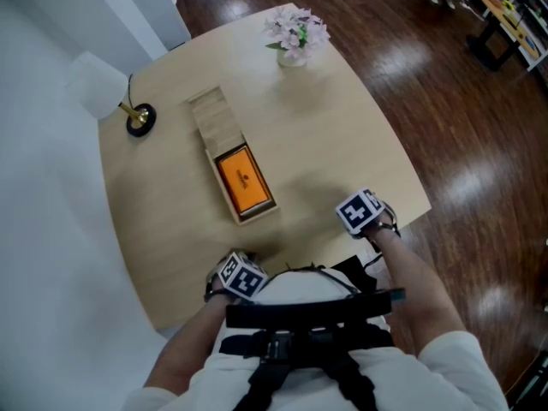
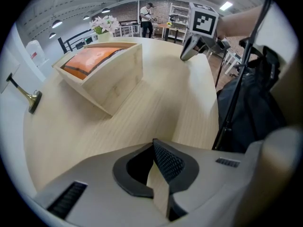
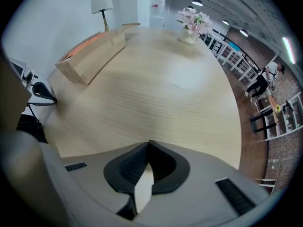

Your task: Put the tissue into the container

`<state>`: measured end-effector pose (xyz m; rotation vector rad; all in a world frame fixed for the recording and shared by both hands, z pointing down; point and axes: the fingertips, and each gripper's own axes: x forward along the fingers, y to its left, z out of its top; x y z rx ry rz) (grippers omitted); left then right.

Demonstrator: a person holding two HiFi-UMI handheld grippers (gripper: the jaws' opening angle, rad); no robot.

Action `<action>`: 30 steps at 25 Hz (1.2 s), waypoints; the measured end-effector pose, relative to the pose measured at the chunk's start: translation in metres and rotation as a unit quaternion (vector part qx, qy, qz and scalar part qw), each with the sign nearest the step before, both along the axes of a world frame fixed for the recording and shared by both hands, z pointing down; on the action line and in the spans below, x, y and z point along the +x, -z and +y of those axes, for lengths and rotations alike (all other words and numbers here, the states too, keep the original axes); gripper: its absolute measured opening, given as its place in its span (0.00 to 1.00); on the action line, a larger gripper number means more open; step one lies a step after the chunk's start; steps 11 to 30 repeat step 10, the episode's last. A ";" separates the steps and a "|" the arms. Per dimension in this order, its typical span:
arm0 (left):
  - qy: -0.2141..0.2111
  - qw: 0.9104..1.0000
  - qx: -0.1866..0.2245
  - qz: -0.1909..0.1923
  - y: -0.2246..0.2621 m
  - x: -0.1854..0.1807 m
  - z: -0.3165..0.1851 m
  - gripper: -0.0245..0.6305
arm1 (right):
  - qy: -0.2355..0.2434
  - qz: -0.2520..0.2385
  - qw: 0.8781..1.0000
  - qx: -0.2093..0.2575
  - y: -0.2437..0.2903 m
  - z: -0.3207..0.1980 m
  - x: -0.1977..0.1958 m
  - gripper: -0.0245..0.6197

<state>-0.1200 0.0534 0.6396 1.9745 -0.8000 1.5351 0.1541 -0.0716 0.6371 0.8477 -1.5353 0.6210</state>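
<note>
Tissue (image 1: 241,181) in container (image 1: 211,120); left gripper (image 2: 154,142), right gripper (image 3: 149,143) jaws together, empty.

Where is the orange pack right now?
Head view: the orange pack lies inside the wooden box, left of the table's middle, right of the lamp base.

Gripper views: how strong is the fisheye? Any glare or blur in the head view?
Head view: sharp, little distortion, bright glare patches on the dark floor, table evenly lit. Left gripper view: heavy fisheye, black corners, table edge bowed, wooden box crisp. Right gripper view: same fisheye, ceiling lights blown out.
</note>
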 end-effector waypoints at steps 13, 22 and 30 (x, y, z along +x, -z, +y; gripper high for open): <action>-0.009 1.000 -0.026 -0.009 0.001 -0.001 0.006 0.04 | 0.019 0.007 0.999 -0.033 0.000 0.008 -0.001 0.04; -0.009 1.000 -0.026 -0.009 0.001 -0.001 0.006 0.04 | 0.019 0.007 0.999 -0.033 0.000 0.008 -0.001 0.04; -0.009 1.000 -0.026 -0.009 0.001 -0.001 0.006 0.04 | 0.019 0.007 0.999 -0.033 0.000 0.008 -0.001 0.04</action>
